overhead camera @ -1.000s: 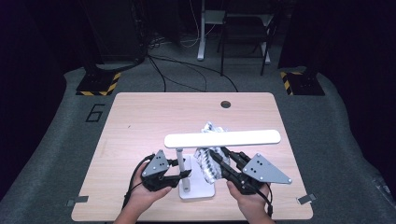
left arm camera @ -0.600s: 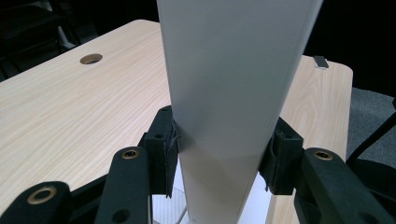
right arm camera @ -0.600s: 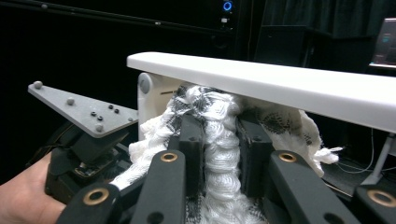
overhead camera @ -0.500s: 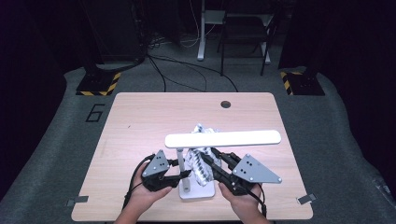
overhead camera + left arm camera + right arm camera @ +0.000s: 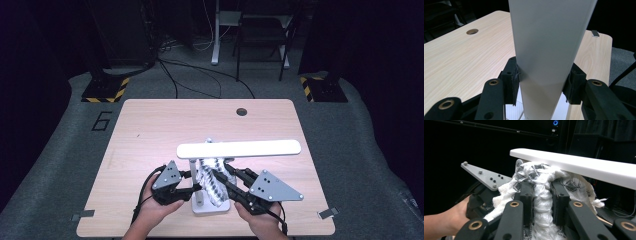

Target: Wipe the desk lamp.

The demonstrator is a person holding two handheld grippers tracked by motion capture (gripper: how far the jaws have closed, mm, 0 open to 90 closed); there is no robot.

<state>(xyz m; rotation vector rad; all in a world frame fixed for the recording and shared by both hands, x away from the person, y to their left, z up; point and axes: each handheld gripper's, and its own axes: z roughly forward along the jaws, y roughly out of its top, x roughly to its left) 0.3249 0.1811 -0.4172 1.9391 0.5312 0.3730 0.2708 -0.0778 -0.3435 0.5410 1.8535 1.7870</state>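
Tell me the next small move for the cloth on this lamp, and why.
Probably wipe the cloth a little further along the lamp, just below its white bar. The right gripper is shut on a bunched fold of the cloth right under the bar, and the left gripper clamps the lamp's post on both sides, so the lamp looks steadied for the stroke.

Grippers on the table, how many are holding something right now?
2. The left gripper clamps the white lamp post; the right gripper pinches the white cloth under the lamp's bar.
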